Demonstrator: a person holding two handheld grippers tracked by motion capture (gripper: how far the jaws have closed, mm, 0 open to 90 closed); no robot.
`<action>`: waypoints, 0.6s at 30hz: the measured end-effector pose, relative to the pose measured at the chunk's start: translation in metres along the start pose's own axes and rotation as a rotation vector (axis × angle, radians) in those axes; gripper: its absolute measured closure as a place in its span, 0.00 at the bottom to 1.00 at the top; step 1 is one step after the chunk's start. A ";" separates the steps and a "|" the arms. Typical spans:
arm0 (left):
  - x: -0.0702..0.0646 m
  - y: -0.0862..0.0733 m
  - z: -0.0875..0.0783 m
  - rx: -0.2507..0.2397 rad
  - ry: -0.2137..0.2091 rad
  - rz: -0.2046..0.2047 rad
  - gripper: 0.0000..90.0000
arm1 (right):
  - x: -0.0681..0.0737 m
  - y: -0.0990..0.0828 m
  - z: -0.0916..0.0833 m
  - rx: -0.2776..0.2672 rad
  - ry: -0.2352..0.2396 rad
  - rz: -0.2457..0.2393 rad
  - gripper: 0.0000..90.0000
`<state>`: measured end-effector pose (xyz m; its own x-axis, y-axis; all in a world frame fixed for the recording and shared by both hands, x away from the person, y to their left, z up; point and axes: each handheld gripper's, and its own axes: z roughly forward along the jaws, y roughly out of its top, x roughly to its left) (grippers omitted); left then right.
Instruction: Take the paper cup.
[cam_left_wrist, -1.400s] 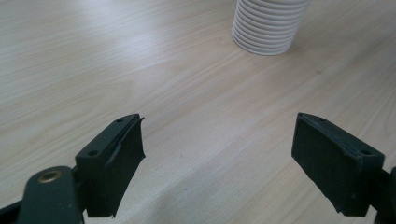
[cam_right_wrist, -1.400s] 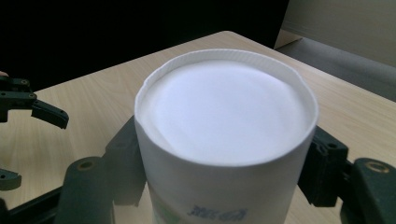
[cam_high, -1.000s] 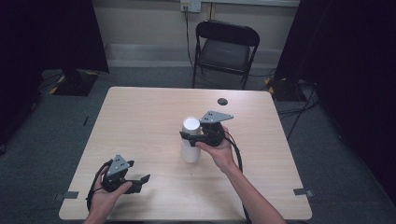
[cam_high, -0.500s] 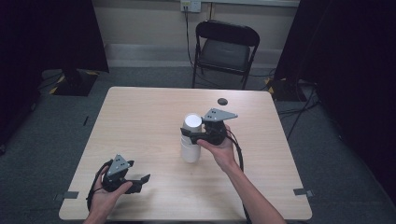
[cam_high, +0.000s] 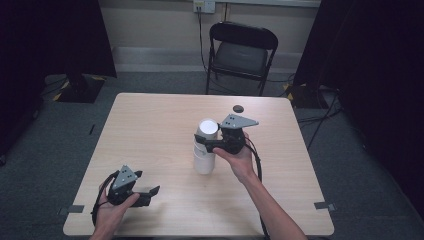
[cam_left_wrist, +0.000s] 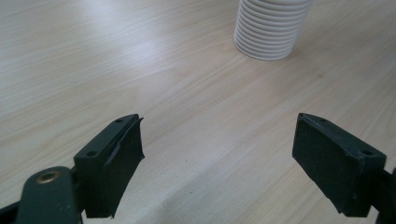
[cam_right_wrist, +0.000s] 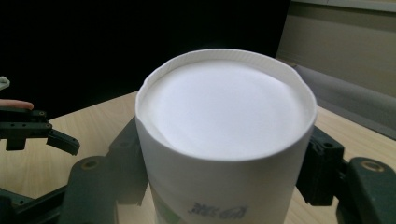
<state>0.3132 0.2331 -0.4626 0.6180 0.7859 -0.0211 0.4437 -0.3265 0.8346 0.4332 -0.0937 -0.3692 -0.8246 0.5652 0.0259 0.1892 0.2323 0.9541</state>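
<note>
Wood table (cam_high: 165, 125): pale laminate top, largest thing in the high view; a folding chair (cam_high: 241, 52) stands beyond its far edge.
Cup stack (cam_high: 206, 146): white paper cups nested upside down, upright near the table's middle, base on the wood; ribbed rims show in the left gripper view (cam_left_wrist: 271, 28).
Top cup (cam_right_wrist: 224, 140): its flat bottom faces up; the rim looks slightly dented on one side.
Right gripper (cam_high: 206, 142): held level against the upper stack, one jaw on each side of the top cup; the jaws have just been closing, and the pads now appear to press the cup wall.
Change: the gap around the cup has narrowed since a second ago; the stack stands in the same spot.
Meaning: judged as the grip being taken, lift-off of the top cup likely next; too hard a squeeze could crush the thin wall.
Left gripper (cam_high: 150, 192): resting low at the near left corner, jaws spread wide, nothing between them, well apart from the stack.
Small dark disc (cam_high: 238, 108): lies near the far edge, untouched.
</note>
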 end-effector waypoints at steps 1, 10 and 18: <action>0.000 0.000 0.000 0.003 -0.002 -0.008 0.18 | 0.000 0.000 0.000 0.000 0.000 0.000 0.36; 0.001 0.000 -0.002 0.003 0.007 -0.027 0.18 | -0.001 0.011 -0.012 -0.055 0.016 0.007 0.36; -0.003 0.001 0.001 0.015 -0.030 -0.037 0.17 | -0.001 0.016 -0.022 -0.085 0.006 0.012 0.36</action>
<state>0.3123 0.2293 -0.4626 0.6201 0.7816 -0.0683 0.4760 -0.3056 0.8246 0.4259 -0.1079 -0.3470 -0.8256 0.5629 0.0390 0.1532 0.1571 0.9756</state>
